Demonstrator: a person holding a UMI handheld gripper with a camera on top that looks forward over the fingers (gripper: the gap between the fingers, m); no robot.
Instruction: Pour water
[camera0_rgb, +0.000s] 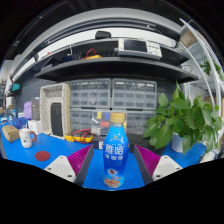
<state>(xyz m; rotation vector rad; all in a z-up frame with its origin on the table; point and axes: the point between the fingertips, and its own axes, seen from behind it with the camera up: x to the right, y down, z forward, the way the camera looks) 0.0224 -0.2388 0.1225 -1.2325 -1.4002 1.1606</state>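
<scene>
A blue bottle (114, 150) with an orange cap and a white-lettered label stands upright on the blue tabletop (50, 150). It sits between the two fingers of my gripper (113, 160). The left magenta pad (78, 160) and the right magenta pad (148, 160) flank it, with a strip of blue table showing on each side. The gripper is open around the bottle. A white patterned mug (27, 137) stands to the left, beyond the left finger. The bottle's base is hidden low in the view.
A red round disc (42, 156) lies near the mug. A leafy green plant (182, 120) stands at the right. Behind the bottle are grey drawer cabinets (110, 98), small clutter, a white perforated box (55, 108) and shelves above.
</scene>
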